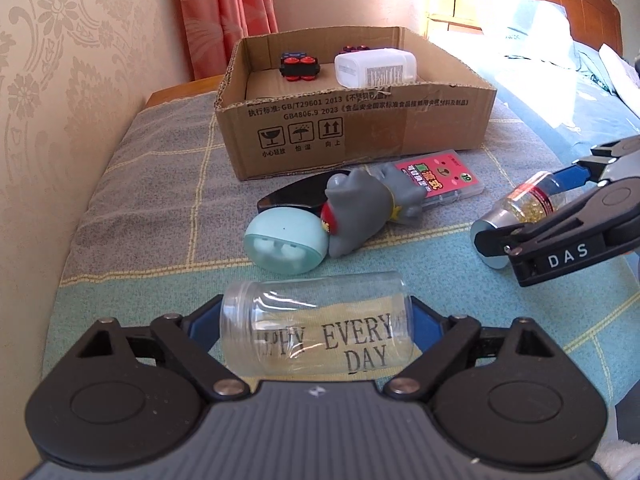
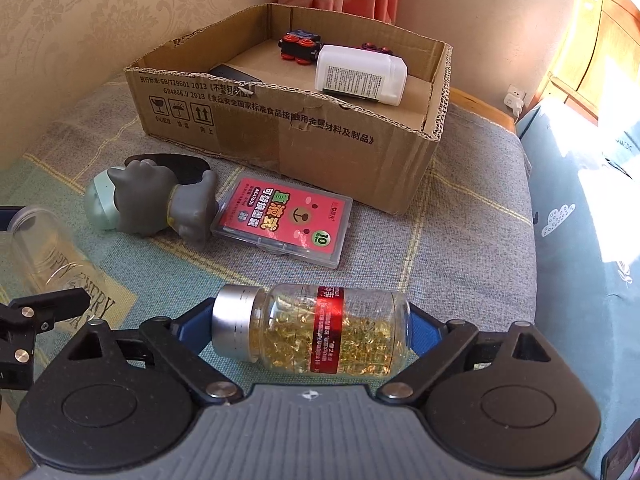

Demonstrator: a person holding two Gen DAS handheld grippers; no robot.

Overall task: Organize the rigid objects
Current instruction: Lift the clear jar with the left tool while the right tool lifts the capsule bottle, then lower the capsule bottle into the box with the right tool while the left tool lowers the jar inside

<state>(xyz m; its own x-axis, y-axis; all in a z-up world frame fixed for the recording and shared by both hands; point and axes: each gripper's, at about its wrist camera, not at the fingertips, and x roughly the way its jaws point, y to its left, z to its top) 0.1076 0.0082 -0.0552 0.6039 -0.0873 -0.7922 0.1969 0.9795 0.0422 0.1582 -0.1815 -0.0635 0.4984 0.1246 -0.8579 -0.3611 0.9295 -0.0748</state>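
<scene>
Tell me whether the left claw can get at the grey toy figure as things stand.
Probably not yet: the left claw is shut on the clear glass jar, so it is occupied. Otherwise the path looks free, with the grey toy figure lying just beyond on the blanket.

Left wrist view: low over the bed, looking forward along the left gripper, whose housing fills the bottom of the frame. Faces the cardboard box at upper centre, wallpapered wall along the left edge, curtain at the top. Very near to the clear jar at lower centre.

Right wrist view: same low height, set further right, angled leftward toward the cardboard box at upper centre. Close on the capsule bottle between its fingers.

Shared by both: box, grey toy figure, pink card case, jar, bottle, each other's gripper at the frame edge.
</scene>
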